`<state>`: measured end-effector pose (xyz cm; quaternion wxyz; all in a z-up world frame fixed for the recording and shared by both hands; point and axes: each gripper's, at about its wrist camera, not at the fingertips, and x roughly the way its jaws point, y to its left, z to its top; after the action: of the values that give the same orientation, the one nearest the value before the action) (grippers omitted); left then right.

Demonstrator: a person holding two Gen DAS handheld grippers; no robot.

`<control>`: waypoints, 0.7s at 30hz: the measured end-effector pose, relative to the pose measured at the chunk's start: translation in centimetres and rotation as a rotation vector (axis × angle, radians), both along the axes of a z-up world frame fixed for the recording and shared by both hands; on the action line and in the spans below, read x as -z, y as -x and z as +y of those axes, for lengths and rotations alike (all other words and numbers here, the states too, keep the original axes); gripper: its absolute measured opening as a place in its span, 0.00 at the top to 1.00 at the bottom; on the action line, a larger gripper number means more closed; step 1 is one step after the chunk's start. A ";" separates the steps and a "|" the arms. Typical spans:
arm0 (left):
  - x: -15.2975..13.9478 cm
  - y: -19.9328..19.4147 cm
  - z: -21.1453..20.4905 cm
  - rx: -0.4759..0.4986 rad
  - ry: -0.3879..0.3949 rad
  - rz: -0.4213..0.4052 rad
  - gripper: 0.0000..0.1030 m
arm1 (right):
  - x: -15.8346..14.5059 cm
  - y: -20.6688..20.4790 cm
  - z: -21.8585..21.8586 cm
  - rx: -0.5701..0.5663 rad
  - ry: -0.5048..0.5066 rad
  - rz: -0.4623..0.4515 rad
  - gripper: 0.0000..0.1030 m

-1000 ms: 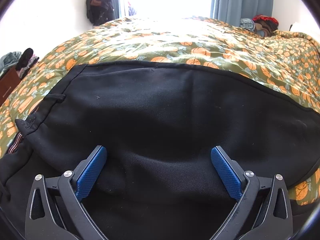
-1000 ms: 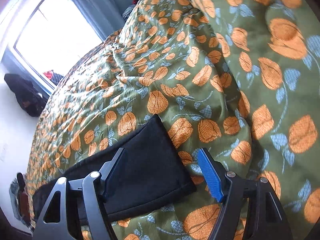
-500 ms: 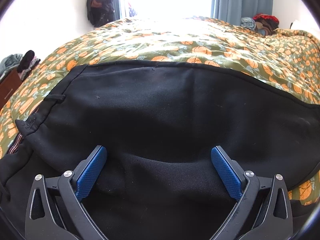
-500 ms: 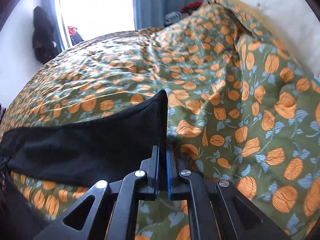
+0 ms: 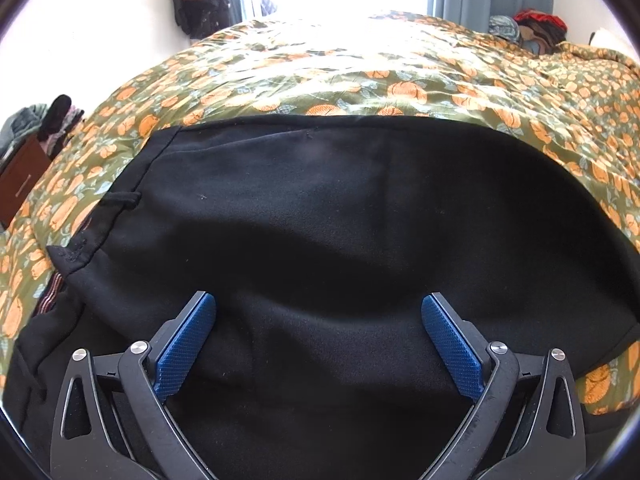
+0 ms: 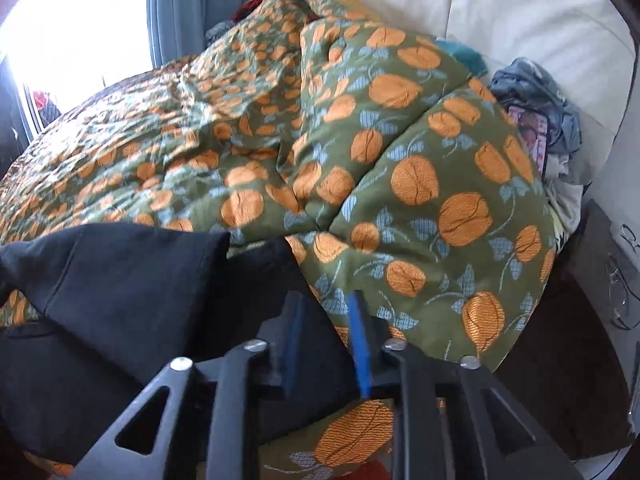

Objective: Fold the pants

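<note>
The left gripper [image 5: 318,334] stands wide open over the black pants [image 5: 340,220], gripping nothing. The right gripper [image 6: 326,334] is opening, its narrow gap showing pants cloth that its pads do not clearly press. The pants lie spread on the flowered bedspread [image 6: 400,152], one part doubled over (edges uneven). Released loosely, that layer could slump or crease, spoiling the fold.

Open quilt [image 5: 360,76] beyond pants [image 5: 340,208]; bunched quilt ridge [image 6: 400,128], clothes pile [image 6: 536,120] and headboard [image 6: 520,8] block the right.
</note>
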<state>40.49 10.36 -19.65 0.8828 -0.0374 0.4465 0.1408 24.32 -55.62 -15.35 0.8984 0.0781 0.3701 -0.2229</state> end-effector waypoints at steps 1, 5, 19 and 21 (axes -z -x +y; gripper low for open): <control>-0.7 0.8 -0.2 0.006 0.019 -0.004 0.01 | -0.7 0.2 1.4 -0.032 -0.010 -0.039 0.27; -3.0 6.4 -2.7 0.121 0.097 -0.019 0.01 | -0.8 -0.1 10.2 -0.308 -0.081 -0.090 0.27; 1.4 16.5 -9.1 0.319 0.075 0.051 0.00 | 8.8 -1.7 24.7 -0.664 -0.092 0.130 0.24; 1.7 16.4 -9.1 0.325 0.069 0.049 0.00 | 9.2 -1.4 24.4 -0.660 -0.110 0.113 0.23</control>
<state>24.10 1.21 -21.38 0.8810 0.0086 0.4727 -0.0186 25.68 -31.20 -24.57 0.8945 -0.0100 0.4364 0.0965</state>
